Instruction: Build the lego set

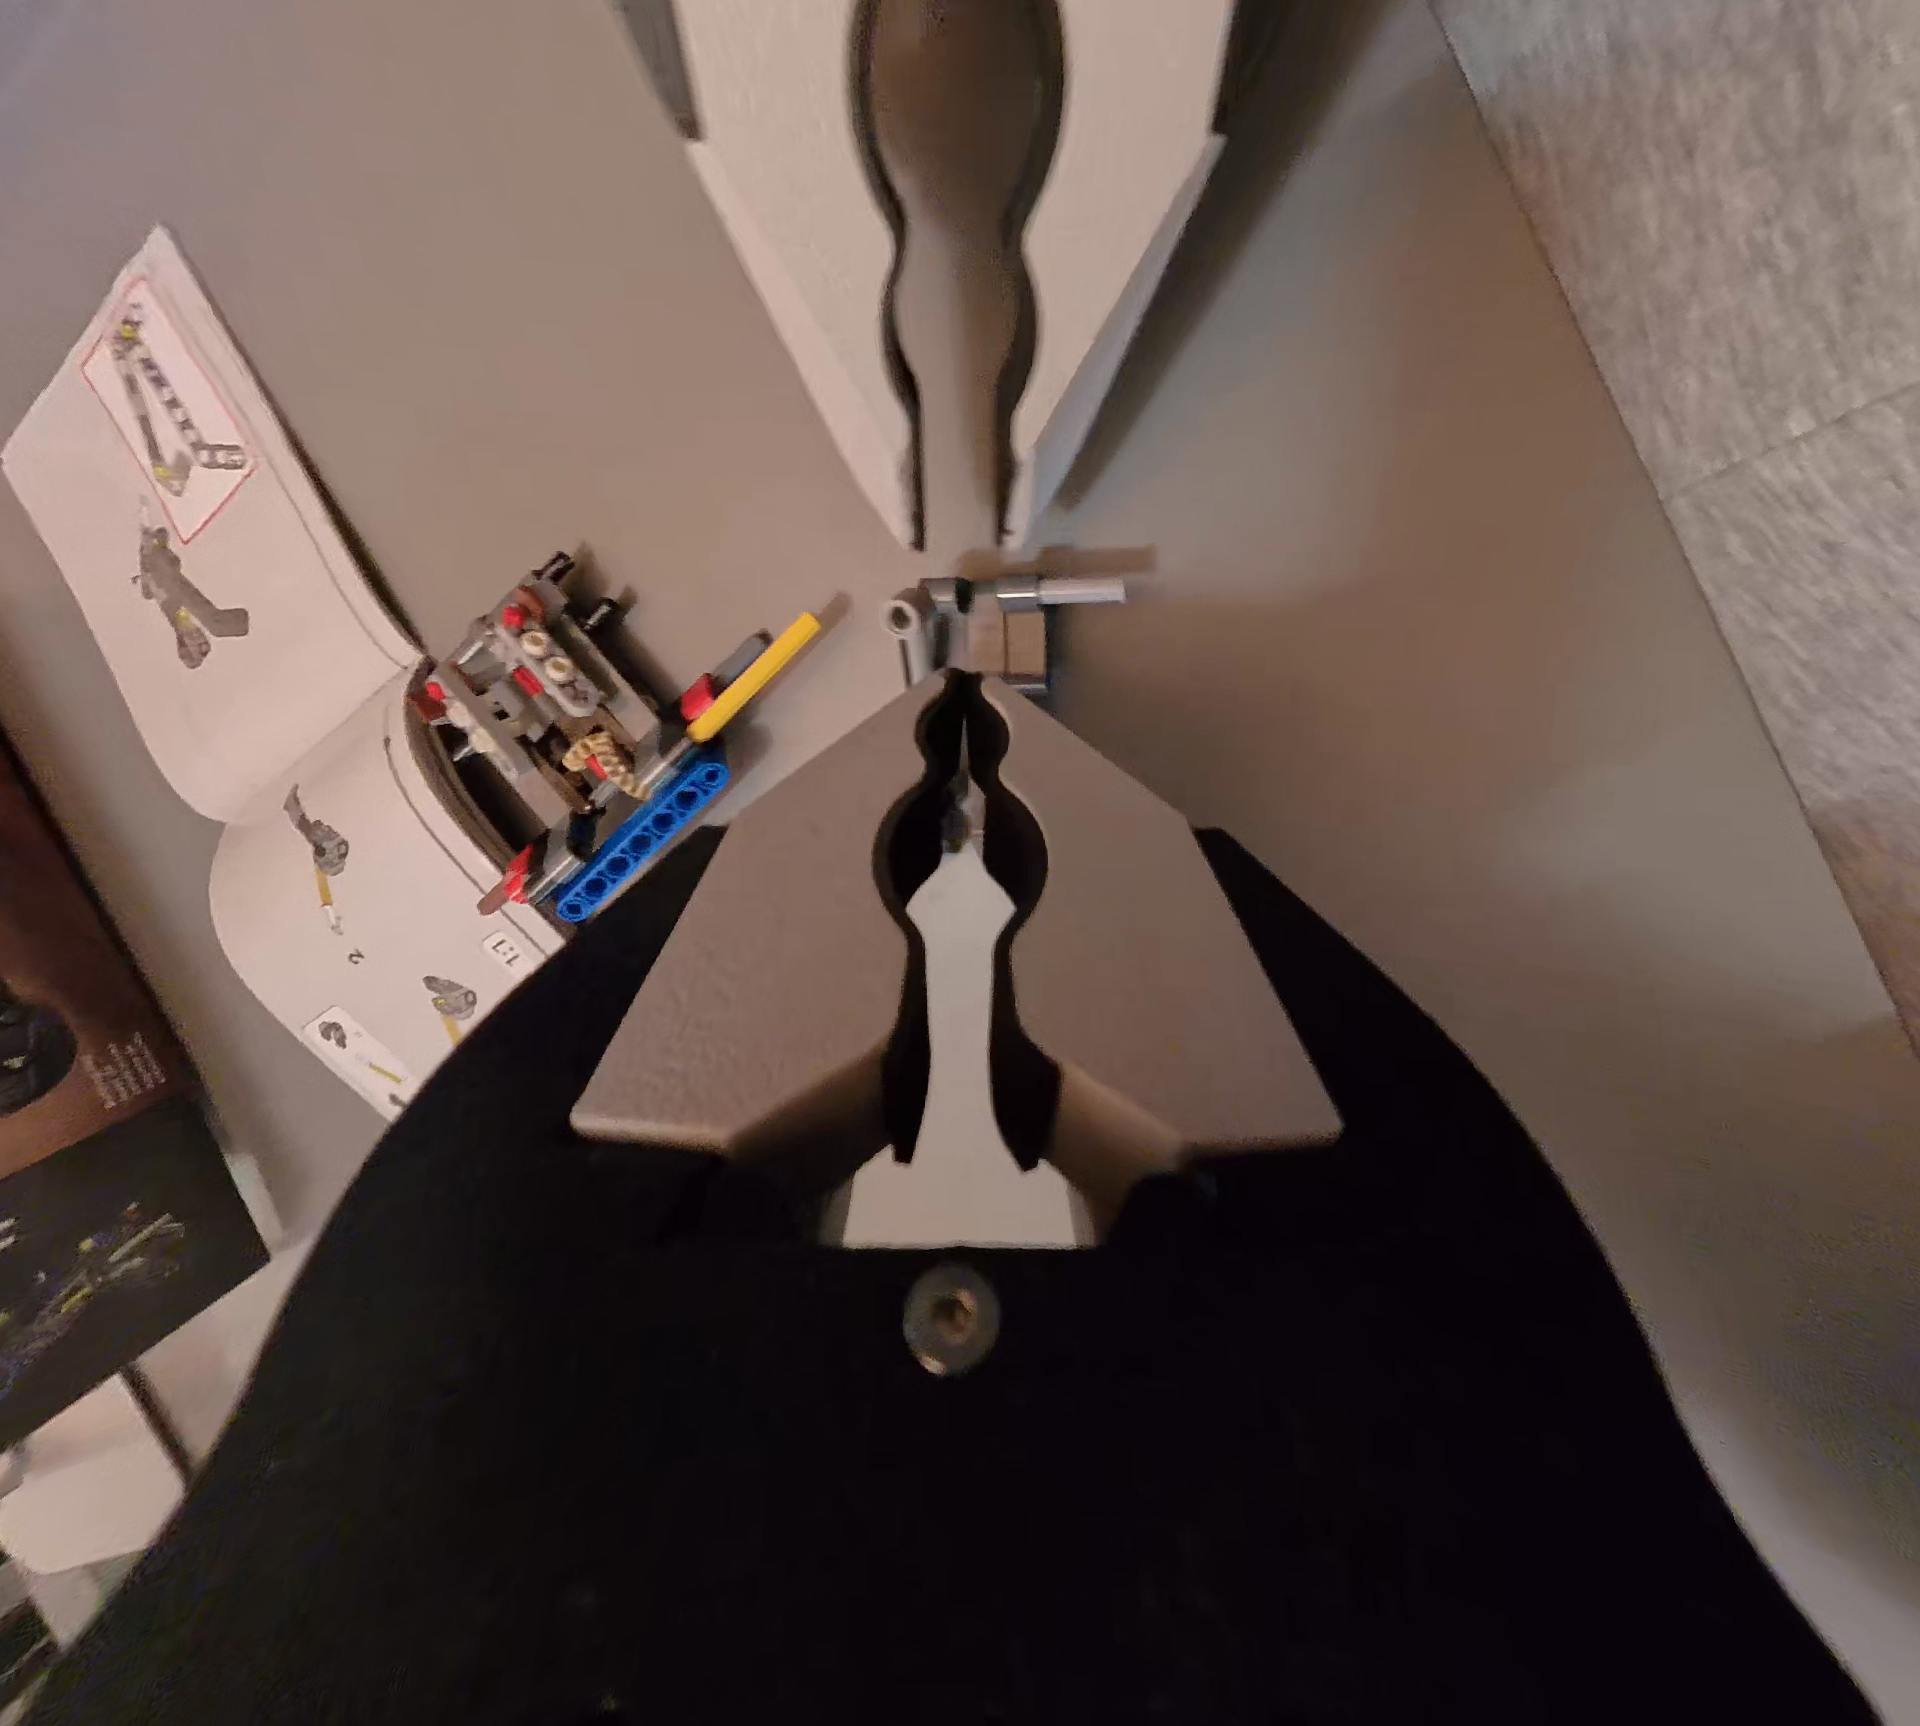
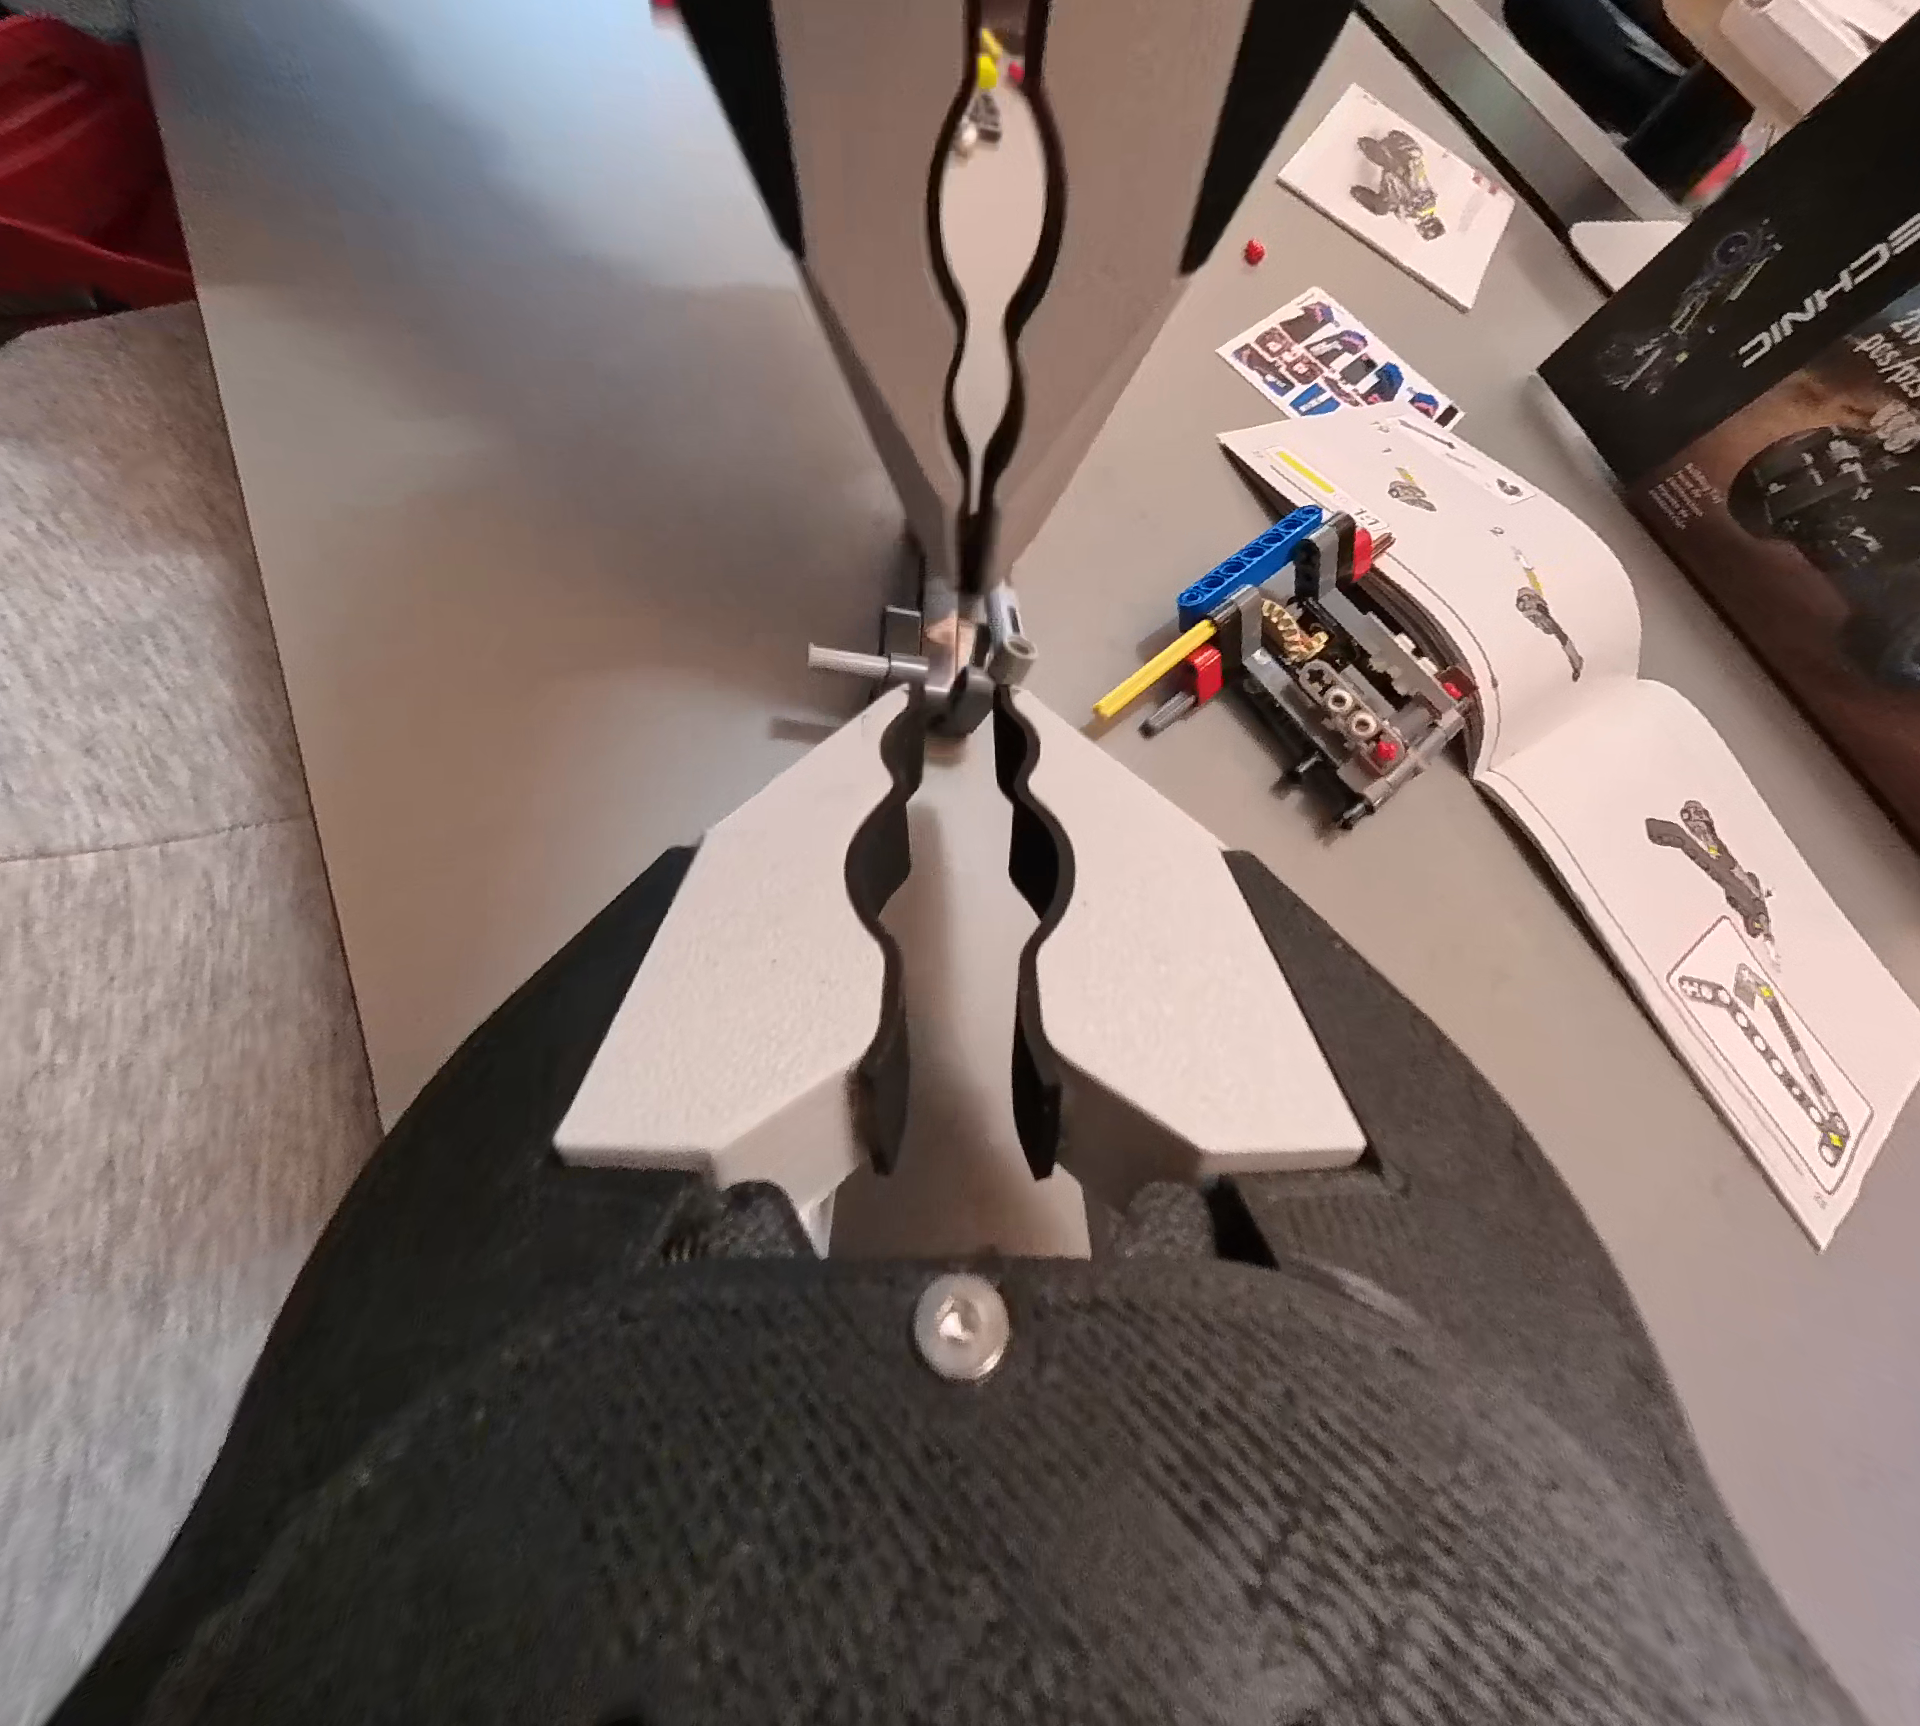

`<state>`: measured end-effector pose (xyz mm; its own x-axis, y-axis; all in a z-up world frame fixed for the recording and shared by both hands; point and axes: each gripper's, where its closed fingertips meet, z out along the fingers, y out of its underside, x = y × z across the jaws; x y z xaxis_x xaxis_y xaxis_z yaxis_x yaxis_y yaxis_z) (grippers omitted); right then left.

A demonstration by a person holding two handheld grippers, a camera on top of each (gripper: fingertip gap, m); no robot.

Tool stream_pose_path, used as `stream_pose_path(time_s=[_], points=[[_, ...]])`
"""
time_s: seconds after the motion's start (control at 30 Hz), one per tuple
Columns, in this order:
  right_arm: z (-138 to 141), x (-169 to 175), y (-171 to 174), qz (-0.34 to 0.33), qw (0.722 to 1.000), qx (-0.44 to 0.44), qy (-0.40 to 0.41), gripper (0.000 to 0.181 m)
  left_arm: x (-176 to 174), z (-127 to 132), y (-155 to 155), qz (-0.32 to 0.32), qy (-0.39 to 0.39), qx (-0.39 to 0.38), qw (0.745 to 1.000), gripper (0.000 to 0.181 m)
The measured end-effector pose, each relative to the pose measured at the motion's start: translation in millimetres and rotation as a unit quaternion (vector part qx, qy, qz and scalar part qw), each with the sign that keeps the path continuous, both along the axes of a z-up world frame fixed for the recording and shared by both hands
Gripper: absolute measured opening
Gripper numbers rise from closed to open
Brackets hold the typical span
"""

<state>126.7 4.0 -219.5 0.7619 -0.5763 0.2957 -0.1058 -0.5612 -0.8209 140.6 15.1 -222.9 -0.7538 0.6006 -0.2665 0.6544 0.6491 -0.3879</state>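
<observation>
A small grey Lego sub-assembly [image 1: 982, 627] with a light grey axle sticking out is held above the grey table [image 1: 1299, 741] between both grippers. My left gripper [image 1: 951, 689] is shut on its near side. My right gripper [image 2: 956, 715] is shut on a dark grey connector of the same sub-assembly [image 2: 961, 674]. The two grippers face each other tip to tip: the right gripper [image 1: 961, 538] enters the left wrist view from above, the left gripper [image 2: 966, 575] likewise in the right wrist view. The partly built model [image 2: 1309, 668], with a blue beam and yellow axle, rests on the open instruction booklet [image 2: 1621, 741].
The dark set box [image 2: 1766, 388] stands at the right edge. A sticker sheet [image 2: 1335, 367], a small leaflet [image 2: 1397, 196] and a loose red piece [image 2: 1255, 253] lie behind the booklet. Several loose parts [image 2: 982, 87] lie far back. The table's left edge [image 2: 301, 741] drops to grey carpet. My two grippers' fingertips are within a few centimetres of each other.
</observation>
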Motion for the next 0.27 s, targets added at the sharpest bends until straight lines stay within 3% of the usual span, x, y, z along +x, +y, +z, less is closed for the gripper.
stream_pose_path(time_s=[0.27], points=[[-1.4,3.3,-6.1,-0.006,1.000,-0.004,0.005,0.010,10.9,-8.7,1.8,0.046,0.070,0.002,0.996,0.018]])
